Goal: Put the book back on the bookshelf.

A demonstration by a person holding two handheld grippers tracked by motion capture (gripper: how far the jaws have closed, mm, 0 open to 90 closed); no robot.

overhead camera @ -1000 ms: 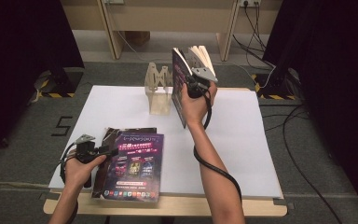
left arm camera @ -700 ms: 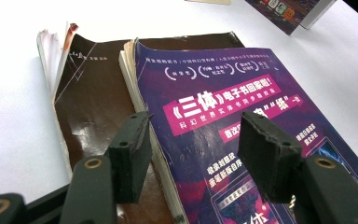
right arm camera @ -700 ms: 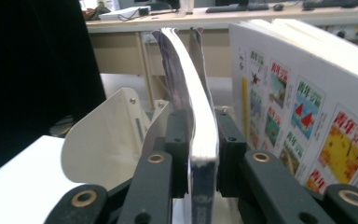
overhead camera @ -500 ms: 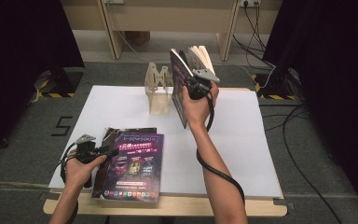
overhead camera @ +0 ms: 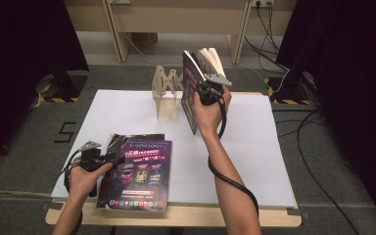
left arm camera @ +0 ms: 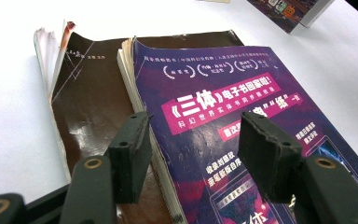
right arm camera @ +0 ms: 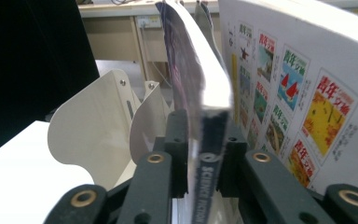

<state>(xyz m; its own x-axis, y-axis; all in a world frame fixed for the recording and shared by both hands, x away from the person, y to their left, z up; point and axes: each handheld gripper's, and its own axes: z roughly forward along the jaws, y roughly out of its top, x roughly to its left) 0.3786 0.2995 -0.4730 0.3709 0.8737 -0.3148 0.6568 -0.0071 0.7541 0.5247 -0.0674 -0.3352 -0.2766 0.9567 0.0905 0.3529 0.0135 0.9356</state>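
Your right gripper (overhead camera: 206, 92) clamps a book (overhead camera: 190, 93) upright at frame top-center beside the rack (overhead camera: 166, 95); left gripper (overhead camera: 111, 157) gapes wide over the lower-left magazine (overhead camera: 139, 176).

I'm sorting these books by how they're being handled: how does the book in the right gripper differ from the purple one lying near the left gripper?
The held book stands upright above the table, clamped at its spine by the right gripper; the purple book lies flat on a brown book. The left gripper hovers open over the purple book, gripping nothing. The held book's pages fan apart; the purple book is closed. Both have dark purple covers.
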